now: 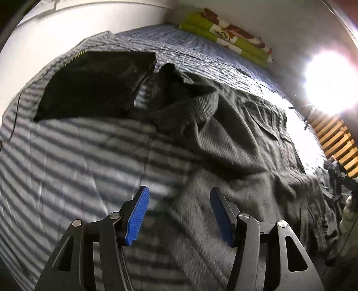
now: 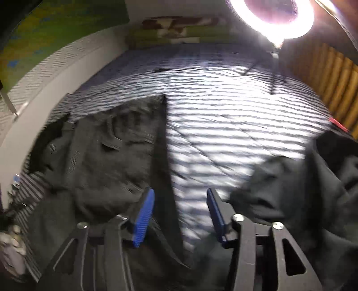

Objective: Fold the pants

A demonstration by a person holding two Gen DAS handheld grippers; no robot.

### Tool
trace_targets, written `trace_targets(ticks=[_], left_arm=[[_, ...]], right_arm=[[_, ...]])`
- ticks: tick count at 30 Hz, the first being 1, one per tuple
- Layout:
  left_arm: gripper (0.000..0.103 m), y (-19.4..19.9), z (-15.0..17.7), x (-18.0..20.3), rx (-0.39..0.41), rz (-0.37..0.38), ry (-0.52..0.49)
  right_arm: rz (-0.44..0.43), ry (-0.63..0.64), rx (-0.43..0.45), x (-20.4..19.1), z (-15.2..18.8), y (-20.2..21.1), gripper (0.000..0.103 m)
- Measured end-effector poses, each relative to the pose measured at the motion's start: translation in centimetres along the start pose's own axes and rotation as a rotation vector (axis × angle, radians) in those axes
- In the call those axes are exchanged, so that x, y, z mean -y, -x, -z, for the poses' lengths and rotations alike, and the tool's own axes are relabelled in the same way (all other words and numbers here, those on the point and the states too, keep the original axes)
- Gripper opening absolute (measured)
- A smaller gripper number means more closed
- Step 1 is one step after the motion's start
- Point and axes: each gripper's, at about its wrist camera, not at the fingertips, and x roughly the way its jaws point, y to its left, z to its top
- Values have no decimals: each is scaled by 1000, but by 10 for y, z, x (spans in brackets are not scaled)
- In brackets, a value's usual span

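Observation:
Dark grey pants (image 1: 241, 145) lie rumpled across the striped bed cover (image 1: 73, 156), with a pocket flap showing toward the far right. My left gripper (image 1: 180, 215) hangs open just above the near part of the pants, nothing between its blue pads (image 1: 137, 216). In the right wrist view the same grey pants (image 2: 107, 152) spread over the left half, their straight edge running down the middle. My right gripper (image 2: 180, 216) stands open over that edge and the striped cover (image 2: 223, 125), holding nothing.
A folded black garment (image 1: 94, 87) lies at the far left of the bed. A green and red folded blanket (image 1: 226, 33) sits by the far wall. A ring lamp (image 2: 271, 19) glares at the right. Dark clothing (image 2: 313, 183) is piled at the right edge, beside a wooden slatted panel (image 1: 335, 141).

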Motion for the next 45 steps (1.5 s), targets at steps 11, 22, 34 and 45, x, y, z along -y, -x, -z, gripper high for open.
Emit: trace_targets(ticks=[11,22,34,45], left_arm=[[61,-7,-34,-11,48,30,58],[61,-17,-43,-29,51,28,96],[60,-22,-47,-41,57,-15,126],[61,-14,-49,-39,64,26,131]], right_arm=[[-28,-73,-106,-30,-73,-95,48],[42,-3,-136,-58,-119,-159,4],[452,128,-45,-59,-178,-167,8],[72,143,-36,-150,-158,-120,30]])
